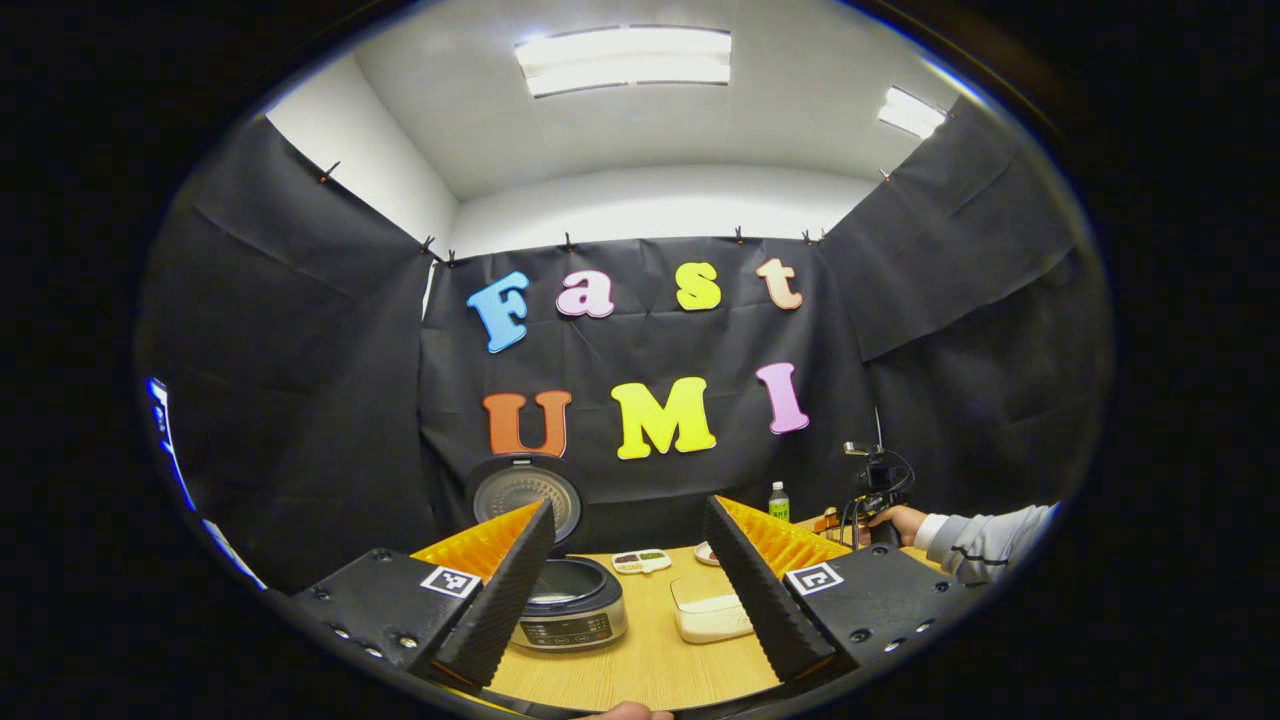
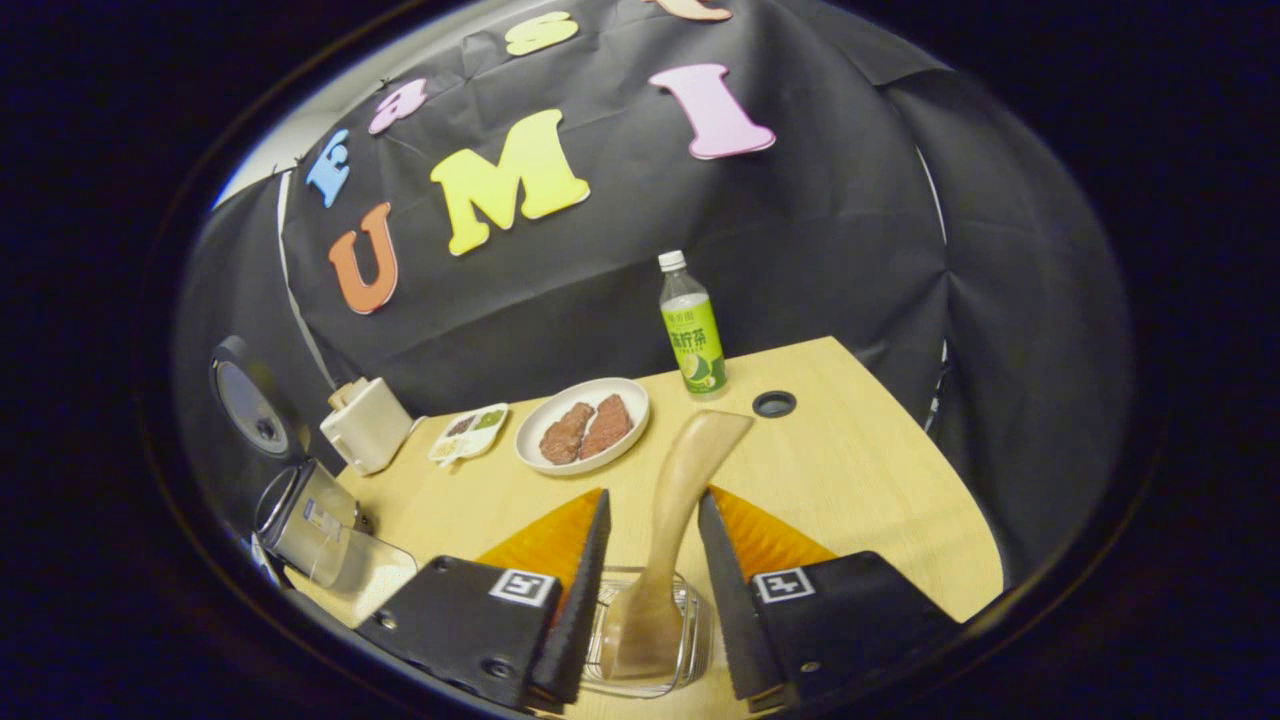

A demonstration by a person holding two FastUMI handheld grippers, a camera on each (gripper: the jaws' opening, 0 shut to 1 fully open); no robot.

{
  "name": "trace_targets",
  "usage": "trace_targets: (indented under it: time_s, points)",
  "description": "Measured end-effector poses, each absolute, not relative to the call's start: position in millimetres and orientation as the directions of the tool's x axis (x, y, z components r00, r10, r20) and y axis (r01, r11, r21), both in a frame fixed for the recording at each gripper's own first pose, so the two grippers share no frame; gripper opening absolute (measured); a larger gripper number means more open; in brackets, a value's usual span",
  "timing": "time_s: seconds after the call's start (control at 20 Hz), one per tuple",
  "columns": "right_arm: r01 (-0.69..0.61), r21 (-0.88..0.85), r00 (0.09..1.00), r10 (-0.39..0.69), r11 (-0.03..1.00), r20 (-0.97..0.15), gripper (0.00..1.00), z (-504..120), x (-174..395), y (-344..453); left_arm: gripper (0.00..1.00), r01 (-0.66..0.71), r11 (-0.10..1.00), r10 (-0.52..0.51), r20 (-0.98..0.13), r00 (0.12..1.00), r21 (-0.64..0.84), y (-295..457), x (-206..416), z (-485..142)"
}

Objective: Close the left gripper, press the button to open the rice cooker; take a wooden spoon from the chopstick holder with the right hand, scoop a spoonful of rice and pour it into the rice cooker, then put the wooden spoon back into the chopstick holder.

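Rice cooker (image 1: pixel 572 600) stands open on the worktop (image 1: pixel 650 665) in the left gripper view, its round lid (image 1: pixel 527 495) raised upright behind the pot, seen between the spread fingers of the left tongs (image 1: pixel 635 590), which are wide open and hold nothing. That view also takes in a white container (image 1: pixel 708 612) just right of the cooker, a small dish (image 1: pixel 641 561) behind it, and, farther right, a hand (image 1: pixel 897 520) with a grey sleeve (image 1: pixel 985 542) gripping the other tool. The right gripper view gives what the first lacks: the wooden spoon (image 2: pixel 672 530) standing in the wire chopstick holder (image 2: pixel 690 630) right between the fingers of the right tongs (image 2: pixel 650 590), which sit open on either side with gaps to the handle. Beyond them lie a plate (image 2: pixel 540 425) with two brown pieces, a green bottle (image 2: pixel 692 330) and a white box (image 2: pixel 366 425), with the cooker at the far left edge.
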State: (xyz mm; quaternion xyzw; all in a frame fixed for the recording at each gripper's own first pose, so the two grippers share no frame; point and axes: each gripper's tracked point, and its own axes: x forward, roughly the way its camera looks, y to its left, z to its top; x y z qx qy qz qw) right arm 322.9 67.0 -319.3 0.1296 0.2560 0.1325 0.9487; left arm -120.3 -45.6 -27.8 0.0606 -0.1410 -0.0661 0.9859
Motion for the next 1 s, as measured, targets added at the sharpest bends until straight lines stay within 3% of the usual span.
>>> trace_targets:
  time_s: [0.1,0.15,0.2,0.3,0.4,0.45,0.5,0.7,1.0]
  points:
    - [-0.166,0.338,0.814,0.322,0.927,-0.484,0.2,-327.6,325.1,68.5,0.95,0.11,0.986,-0.137,0.243,0.96,0.124,-41.5,-116.1,-37.6]
    - [-0.164,0.354,0.815,0.329,0.921,-0.478,0.28,-324.8,323.5,66.7,0.96,0.104,0.988,-0.129,0.231,0.964,0.117,-36.9,-115.6,-39.8]
    - [-0.162,0.366,0.819,0.332,0.916,-0.468,0.19,-320.8,319.8,69.0,0.95,0.102,0.989,-0.124,0.219,0.968,0.11,-34.4,-116.3,-42.9]
    - [-0.165,0.37,0.832,0.331,0.914,-0.446,0.13,-308.3,309.1,69.5,0.96,0.101,0.991,-0.117,0.194,0.974,0.091,-26.9,-115.5,-48.7]
    - [-0.188,0.334,0.85,0.323,0.924,-0.416,0.12,-290.9,296.9,68.8,0.95,0.101,0.992,-0.113,0.178,0.978,0.073,-23.0,-116.3,-49.9]
    - [-0.203,0.324,0.862,0.326,0.924,-0.389,0.2,-276.3,289.3,70.7,0.95,0.097,0.993,-0.107,0.176,0.979,0.065,-19.4,-116.0,-50.3]
    - [-0.209,0.307,0.877,0.317,0.928,-0.362,0.12,-261.9,281.6,70.1,0.95,0.093,0.994,-0.102,0.177,0.979,0.058,-15.8,-115.5,-49.6]
    - [-0.183,0.197,0.919,0.239,0.963,-0.314,0.12,-218.1,258.7,71.1,0.96,0.064,0.998,-0.064,0.186,0.981,0.007,3.1,-118.1,-54.3]
    - [-0.23,0.108,0.941,0.249,0.967,-0.229,0.09,-171.6,217.7,120.4,0.95,0.056,0.998,-0.051,0.159,0.986,-0.026,18.4,-130.6,-71.8]
